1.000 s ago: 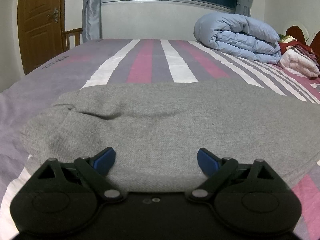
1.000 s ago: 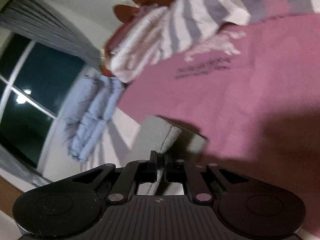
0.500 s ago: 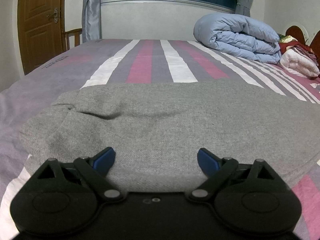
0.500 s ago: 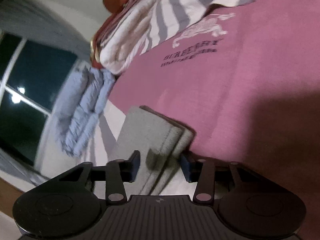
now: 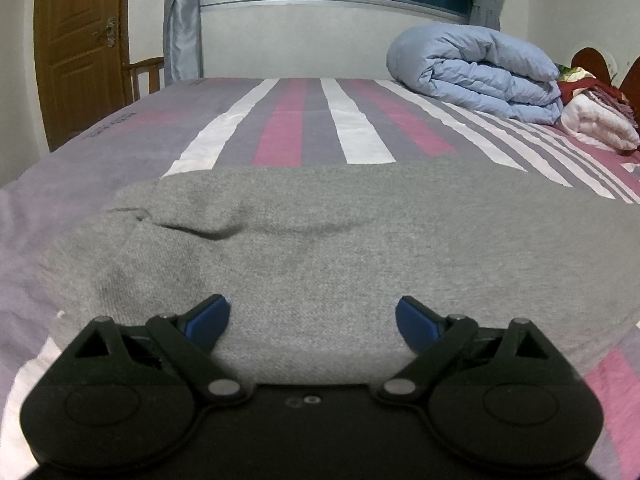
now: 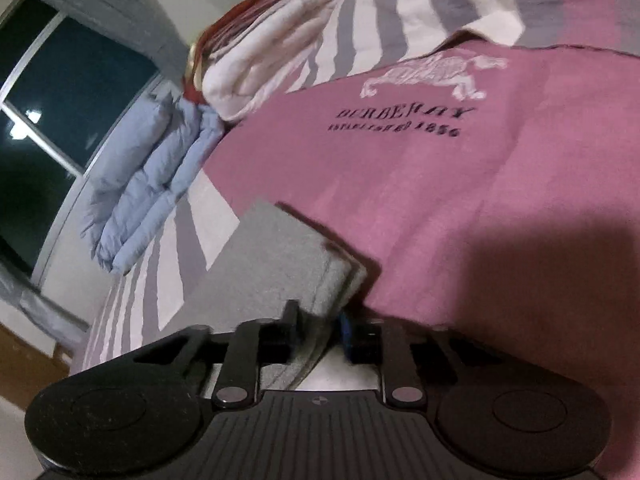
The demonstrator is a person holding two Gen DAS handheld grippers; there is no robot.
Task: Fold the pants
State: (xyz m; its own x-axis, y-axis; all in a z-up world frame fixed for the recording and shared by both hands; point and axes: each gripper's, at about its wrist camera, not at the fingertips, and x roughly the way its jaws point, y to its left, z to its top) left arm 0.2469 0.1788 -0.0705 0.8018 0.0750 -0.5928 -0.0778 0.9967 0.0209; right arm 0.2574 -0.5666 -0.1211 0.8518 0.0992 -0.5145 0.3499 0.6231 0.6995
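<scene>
The right gripper [image 6: 320, 326] is letting go: its jaws have just been parting, and the pants' [image 5: 340, 248] folded corner, low in the centre of the right wrist view, is lying loosely between them rather than being pinched as it was a second ago. The left gripper [image 5: 312, 318] is hanging in the lower centre of its view, jaws spread wide and empty above the grey cloth. The pants are lying flat across the striped bed [image 5: 280, 120], so this fold looks laid down.
</scene>
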